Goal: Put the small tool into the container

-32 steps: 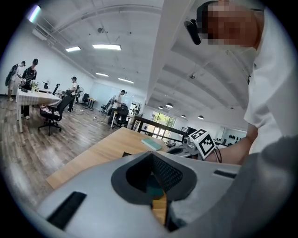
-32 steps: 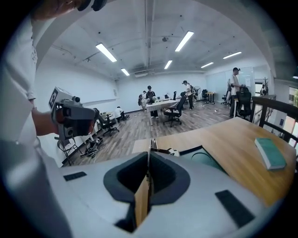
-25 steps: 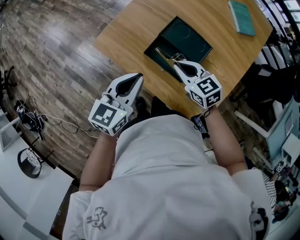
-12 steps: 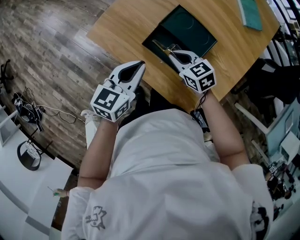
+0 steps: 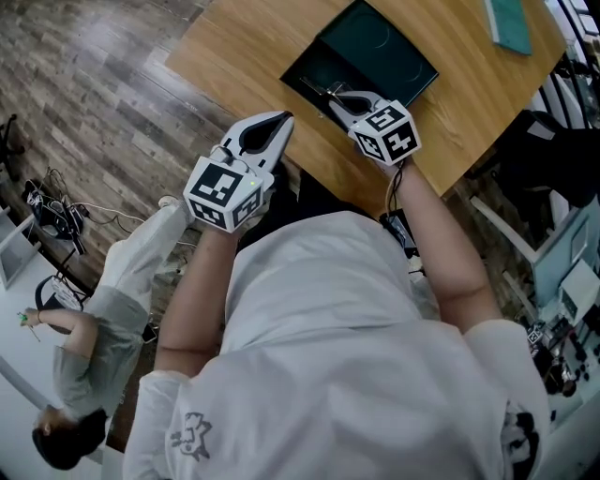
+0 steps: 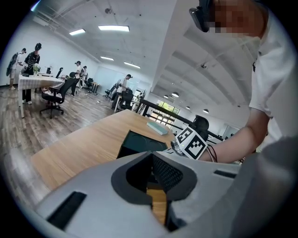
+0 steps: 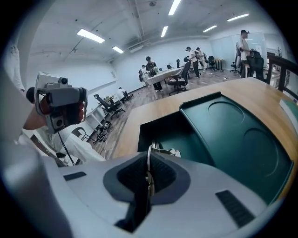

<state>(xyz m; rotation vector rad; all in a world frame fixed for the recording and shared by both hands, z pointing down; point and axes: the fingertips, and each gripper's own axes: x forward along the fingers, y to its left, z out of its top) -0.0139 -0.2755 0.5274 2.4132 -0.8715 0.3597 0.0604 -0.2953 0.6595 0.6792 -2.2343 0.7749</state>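
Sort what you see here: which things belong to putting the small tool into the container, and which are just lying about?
In the job:
small tool, gripped in the right tongs
dark green container on the table

Lying about:
teal book at the table's far corner
cables on the floor
left tongs, empty

Right gripper (image 5: 334,93) extended forward, jaws pinching small tool (image 7: 149,161); left gripper (image 5: 279,118) jaws together, nearer torso.
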